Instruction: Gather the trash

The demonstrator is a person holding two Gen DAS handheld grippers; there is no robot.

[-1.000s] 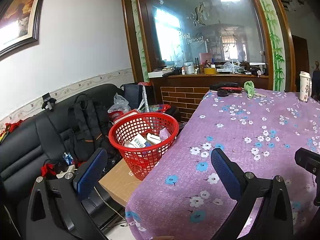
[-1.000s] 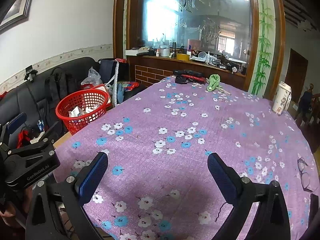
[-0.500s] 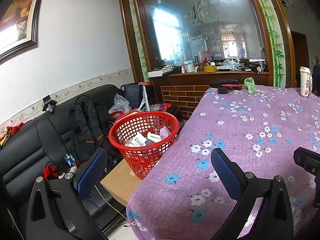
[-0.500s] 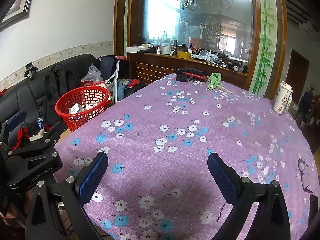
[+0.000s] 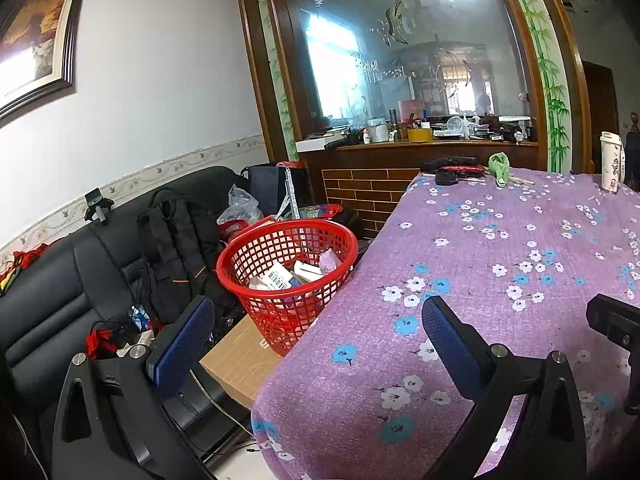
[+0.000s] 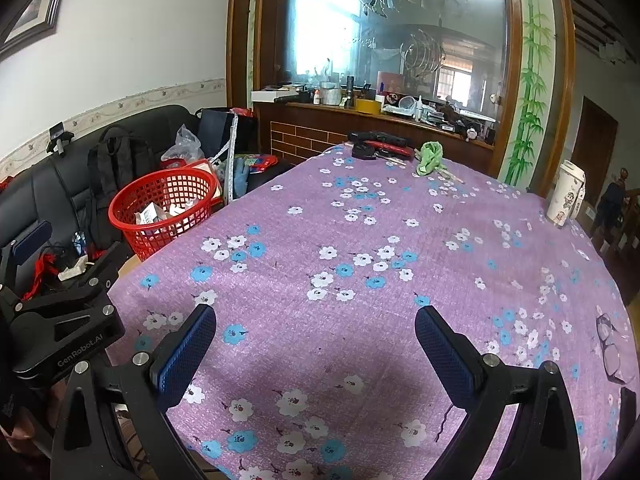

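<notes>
Off the worktop's left edge, in the left wrist view, a red basket [image 5: 287,276] sits on a cardboard box [image 5: 244,356] with packets and wrappers already in it. The left tongs [image 5: 316,344] hang over the worktop's near left corner, spread wide, with nothing between the blue pads. The purple flowered cloth of the worktop [image 5: 500,248] looks bare of litter on this side. A green rag [image 5: 500,168] and some dark tools [image 5: 452,166] lie at the far edge, and a paper cup [image 5: 612,166] stands at the far right corner.

In the right wrist view, the right tongs [image 6: 316,350] hover low over the near middle of the cloth, equally wide and equally empty. A pair of spectacles [image 6: 610,346] lies at the right edge.

The collecting looks close to done. The sensible move is a slow sweep of the whole surface before settling on anything. The cup is the likeliest candidate, and it wants a gentle squeeze around its middle, kept upright.

Whether the cup holds liquid I cannot tell. The basket's lower contents are hidden, and the near edge is cut off behind the tongs.
</notes>
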